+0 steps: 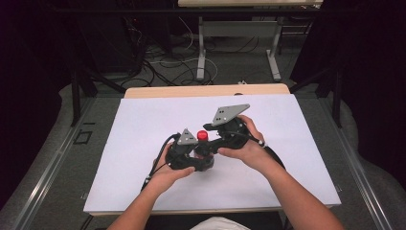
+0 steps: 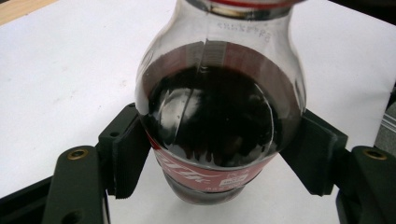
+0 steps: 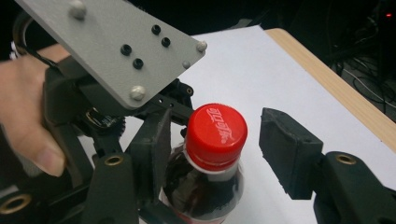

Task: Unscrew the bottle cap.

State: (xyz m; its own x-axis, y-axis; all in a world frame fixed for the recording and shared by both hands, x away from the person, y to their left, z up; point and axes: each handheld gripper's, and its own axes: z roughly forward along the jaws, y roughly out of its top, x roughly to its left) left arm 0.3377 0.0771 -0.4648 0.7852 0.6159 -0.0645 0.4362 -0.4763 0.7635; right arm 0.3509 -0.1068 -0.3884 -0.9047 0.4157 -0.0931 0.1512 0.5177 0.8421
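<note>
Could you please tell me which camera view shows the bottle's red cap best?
The right gripper view: the red cap sits large between that tool's open jaws, lettering visible. The high view shows it as a small red dot; the left gripper view catches just its lower edge.

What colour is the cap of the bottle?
Red, with white lettering on top; the cap shows best in the right gripper view.

bare sheet [image 1: 143,129] around bottle [image 1: 203,136]
</note>
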